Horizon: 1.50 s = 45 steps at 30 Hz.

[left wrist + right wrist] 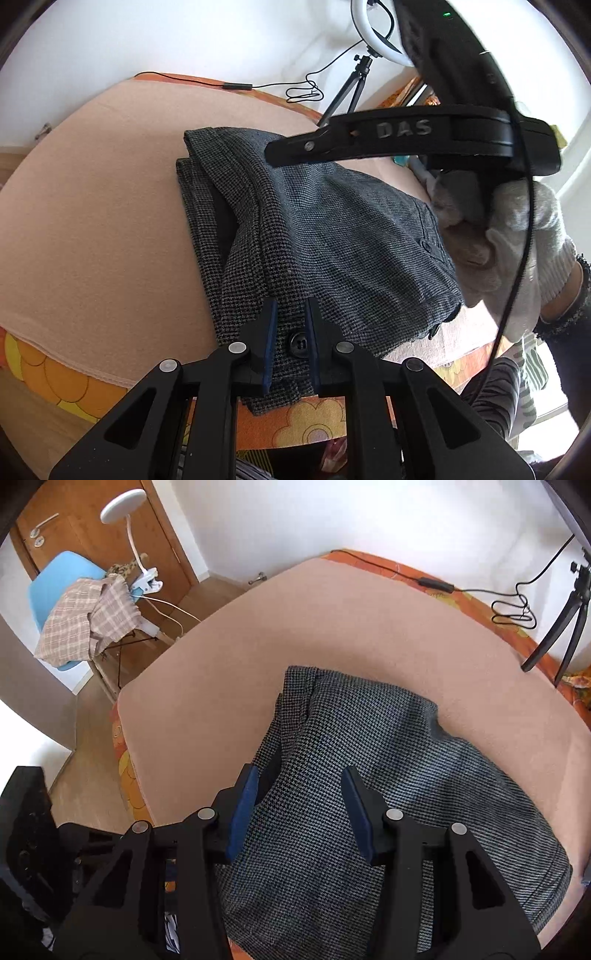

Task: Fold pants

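Your left claw [290, 341] is clamped on the waistband edge of the grey houndstooth woven pants [317, 236], blue pads pinching the cloth w/ a black round button [297, 342] sitting right btwn them. Your right claw [299, 812] is released, jaws apart w/ the fabric under and btwn the pads but not pressed; in the left wrist view it hangs over the far part of the pants, held by your white knit-gloved hand [517, 236]. The pants lie folded in a thick stack on the peach-pink cloth-covered tabletop [332, 627], near its front edge, waistband end hanging a bit over the orange flowered undercloth [66, 373]. Further out: black tripod w/ white ring light [354, 81] and black cable [513, 609] at the far edge; light-blue chair w/ checked beige cloth [85, 620] by the wooden door.
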Motion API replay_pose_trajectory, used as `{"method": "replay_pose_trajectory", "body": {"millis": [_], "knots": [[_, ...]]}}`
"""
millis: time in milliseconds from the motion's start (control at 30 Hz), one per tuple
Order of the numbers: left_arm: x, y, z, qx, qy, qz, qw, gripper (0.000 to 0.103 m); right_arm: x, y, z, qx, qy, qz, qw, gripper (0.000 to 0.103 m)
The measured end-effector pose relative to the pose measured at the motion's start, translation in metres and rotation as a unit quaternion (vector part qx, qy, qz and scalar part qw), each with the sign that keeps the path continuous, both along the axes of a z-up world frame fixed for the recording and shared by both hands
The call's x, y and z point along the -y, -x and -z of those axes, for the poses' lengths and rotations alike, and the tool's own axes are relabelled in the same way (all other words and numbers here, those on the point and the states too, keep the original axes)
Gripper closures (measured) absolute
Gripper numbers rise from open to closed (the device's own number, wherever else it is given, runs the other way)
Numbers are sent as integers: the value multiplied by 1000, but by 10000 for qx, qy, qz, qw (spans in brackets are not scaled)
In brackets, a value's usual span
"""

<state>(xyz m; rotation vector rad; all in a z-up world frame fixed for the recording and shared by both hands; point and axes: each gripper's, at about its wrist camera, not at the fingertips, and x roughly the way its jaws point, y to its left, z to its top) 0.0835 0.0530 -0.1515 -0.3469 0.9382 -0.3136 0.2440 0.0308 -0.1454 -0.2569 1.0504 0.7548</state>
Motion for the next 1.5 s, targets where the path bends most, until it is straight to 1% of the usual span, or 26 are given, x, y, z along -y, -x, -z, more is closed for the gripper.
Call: {"method": "replay_pose_trajectory", "body": {"millis": [33, 67, 100, 133, 167, 200, 233, 267, 333, 433, 467, 500, 533, 633, 733, 800, 867, 933, 967, 1000, 1067, 1200, 1300, 1367, 1400, 1500], "knots": [[-2, 1, -1, 18, 22, -45, 10000, 90, -2, -2, 8, -73, 46, 13, 10000, 63], [-5, 1, -2, 29, 28, -93, 9999, 90, -5, -3, 17, -164, 89, 1, 9998, 79], [-8, 1, -3, 41, 5, -156, 9999, 90, -7, -5, 24, -253, 96, -6, 9996, 91], [-10, 0, -4, 25, -36, -221, 9997, 85, -6, -6, 29, -316, 77, 23, 9995, 93], [-12, -2, -3, -44, -85, -309, 9995, 74, -5, -6, 32, -337, 47, 57, 9994, 95], [-14, -4, -2, -116, -98, -379, 9992, 69, -2, -6, 34, -368, -32, 88, 9993, 97], [-16, -7, -1, -208, -87, -423, 9988, 57, 1, -7, 34, -423, -187, 113, 9989, 97], [-17, -10, 1, -314, -81, -444, 9985, 54, 6, -8, 33, -510, -407, 134, 9978, 98], [-16, -15, 5, -443, -116, -376, 9982, 54, 19, -12, 28, -741, -987, 218, 9921, 98], [-15, -20, 9, -527, -62, -313, 9981, 57, 41, -19, 23, -1138, -1780, 413, 9766, 98], [-15, -22, 9, -532, -31, -310, 9981, 61, 45, -20, 24, -1186, -1865, 440, 9743, 98], [-15, -22, 9, -511, 14, -299, 9982, 66, 46, -20, 25, -1185, -1863, 408, 9745, 98], [-14, -22, 8, -510, 47, -283, 9983, 75, 46, -19, 26, -1172, -1823, 389, 9755, 98], [-10, -17, 3, -350, 23, -230, 9991, 81, 34, -13, 32, -882, -1180, 350, 9885, 99], [-8, -8, -4, -145, 82, -180, 9997, 86, 17, -8, 39, -807, -681, 190, 9942, 98], [-7, -4, -9, -64, 162, -144, 9997, 97, 10, -8, 39, -650, -371, 222, 9970, 97], [-6, -1, -14, -3, 110, -107, 9999, 98, 4, -7, 33, -503, -307, 150, 9981, 95], [-4, 2, -16, 30, -15, -43, 10000, 98, 4, -6, 24, -405, -445, 91, 9981, 89], [-2, 2, -16, 1, -134, -18, 9999, 98, 3, -5, 21, -365, -481, 93, 9981, 81], [-1, 1, -14, -36, -193, -9, 9998, 98, 2, -5, 20, -353, -521, 108, 9980, 76], [-3, 0, -12, -117, -180, -38, 9998, 98, 4, -6, 23, -482, -592, 72, 9971, 75], [-6, 1, -12, -167, -207, -89, 9996, 98, -5, -4, 43, -743, -581, -13, 9955, 75], [-10, 3, -9, -263, -332, -165, 9990, 98, -5, -2, 63, -1106, -581, -19, 9922, 75], [-15, 5, -9, -277, -364, -221, 9987, 97, 2, 2, 60, -967, -567, 12, 9937, 75], [-17, 6, -10, -291, -437, -249, 9983, 93, 9, 3, 55, -902, -627, 12, 9939, 75], [-19, 7, -17, -185, -671, -210, 9974, 90, 46, 13, 31, -707, -870, 230, 9934, 75]]}}
